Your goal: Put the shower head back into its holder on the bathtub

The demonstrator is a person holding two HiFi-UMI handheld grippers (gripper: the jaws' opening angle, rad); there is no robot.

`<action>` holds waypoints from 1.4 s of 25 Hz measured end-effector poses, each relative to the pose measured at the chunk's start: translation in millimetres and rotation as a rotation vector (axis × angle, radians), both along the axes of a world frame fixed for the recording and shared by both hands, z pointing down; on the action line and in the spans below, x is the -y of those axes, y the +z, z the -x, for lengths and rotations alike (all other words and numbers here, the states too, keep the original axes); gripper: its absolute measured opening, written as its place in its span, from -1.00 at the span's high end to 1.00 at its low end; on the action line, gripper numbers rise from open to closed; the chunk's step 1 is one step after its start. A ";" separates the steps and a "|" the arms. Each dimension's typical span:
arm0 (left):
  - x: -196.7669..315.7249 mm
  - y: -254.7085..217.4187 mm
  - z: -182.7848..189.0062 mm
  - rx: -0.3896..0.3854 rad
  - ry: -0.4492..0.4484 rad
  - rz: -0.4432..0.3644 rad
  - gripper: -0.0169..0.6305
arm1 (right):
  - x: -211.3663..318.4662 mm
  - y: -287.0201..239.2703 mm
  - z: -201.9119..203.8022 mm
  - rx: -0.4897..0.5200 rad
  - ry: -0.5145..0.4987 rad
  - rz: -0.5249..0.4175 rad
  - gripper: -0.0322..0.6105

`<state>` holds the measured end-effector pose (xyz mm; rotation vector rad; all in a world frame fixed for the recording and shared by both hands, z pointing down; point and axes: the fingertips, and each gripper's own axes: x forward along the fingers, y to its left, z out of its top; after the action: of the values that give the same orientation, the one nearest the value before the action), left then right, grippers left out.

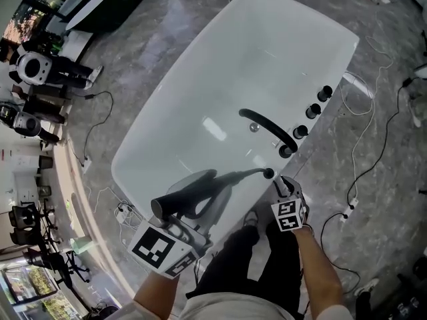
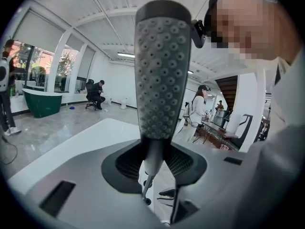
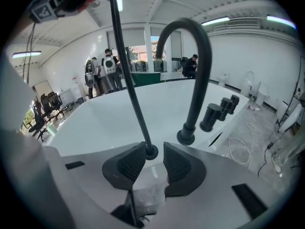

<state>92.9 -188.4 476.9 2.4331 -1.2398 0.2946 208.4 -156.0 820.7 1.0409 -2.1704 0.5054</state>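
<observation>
The grey shower head [image 1: 193, 193] [image 2: 162, 70] lies over the near rim of the white bathtub [image 1: 267, 45]. My left gripper [image 1: 190, 212] [image 2: 159, 161] is shut on its handle, with the nozzle face turned toward that gripper's camera. Its black hose [image 1: 243, 174] [image 3: 128, 80] runs to the round black holder [image 1: 269, 173] [image 3: 151, 151] on the tub deck. My right gripper [image 1: 280, 184] [image 3: 153, 159] is open just in front of the holder. The ring of the holder shows in the gap between its tips, and neither pad presses on it.
A curved black faucet [image 1: 267, 127] [image 3: 198, 70] and three black knobs [image 1: 313, 110] [image 3: 221, 109] stand along the tub deck beyond the holder. Cables [image 1: 363, 105] lie on the grey floor to the right. The person's legs [image 1: 247, 259] are against the tub's near end.
</observation>
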 end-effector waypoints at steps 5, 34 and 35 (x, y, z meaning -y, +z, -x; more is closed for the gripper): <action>-2.0 48.6 -27.1 0.037 0.069 0.045 0.54 | -14.7 -52.5 -24.9 0.097 0.096 -0.065 0.57; -11.5 327.1 -98.1 0.334 0.268 0.209 0.54 | 8.8 -148.3 -55.3 0.362 0.179 -0.250 0.57; -12.1 332.1 -98.1 0.345 0.262 0.212 0.54 | 8.7 -148.0 -55.9 0.365 0.181 -0.248 0.57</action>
<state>191.0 -176.4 809.0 2.4203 -0.9529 0.9046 264.2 -164.7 672.8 1.3778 -2.5196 0.5533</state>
